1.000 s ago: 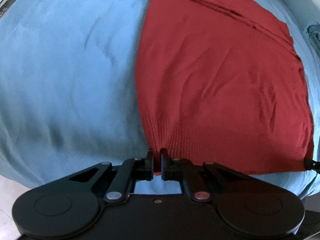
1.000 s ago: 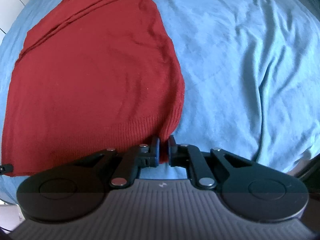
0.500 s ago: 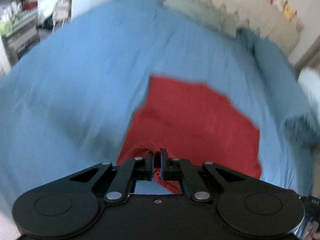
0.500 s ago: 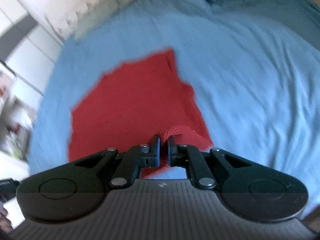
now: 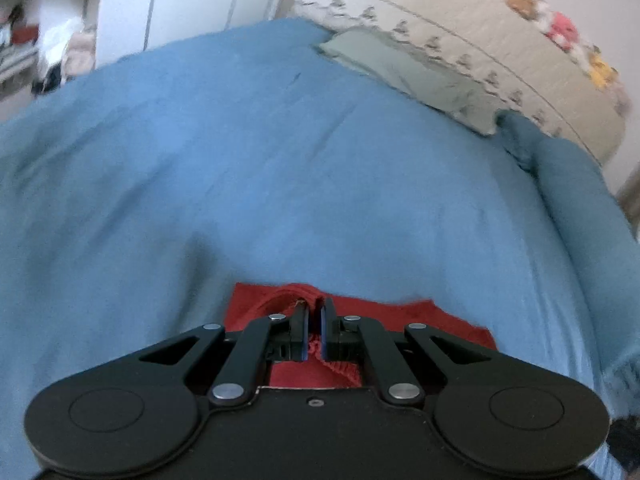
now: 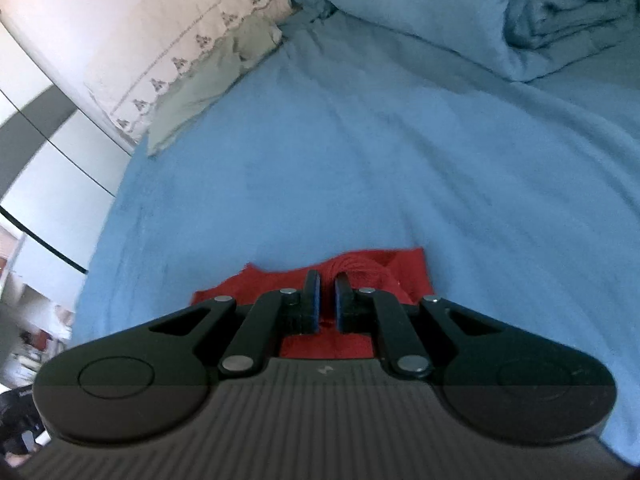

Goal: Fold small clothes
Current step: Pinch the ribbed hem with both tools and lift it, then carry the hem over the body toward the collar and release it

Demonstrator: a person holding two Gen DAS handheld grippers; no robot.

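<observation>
Here left tool (image 5: 314,326) angled down, pinching red garment (image 5: 400,316); right tool (image 6: 328,300) likewise, over blue bedspread (image 5: 280,168).

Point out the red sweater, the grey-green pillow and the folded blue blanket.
red sweater (image 5: 448,316), left wrist view, flat knit right of the tool.
grey-green pillow (image 5: 400,68), left wrist view, top face.
folded blue blanket (image 6: 568,4), right wrist view, stacked folds.

Bed with blue sheet (image 5: 280,168), lightly wrinkled, fills the area ahead of both grippers. Red knit garment (image 5: 420,316) lies on it right under the fingertips, mostly hidden by the gripper bodies. Pale green-grey pillow (image 5: 400,68) at the far edge against the embroidered cream headboard cover (image 5: 500,40). Blue pillow (image 6: 420,4) far ahead-right of the right gripper, bunched dark blue blanket (image 6: 572,4) beside it.
</observation>
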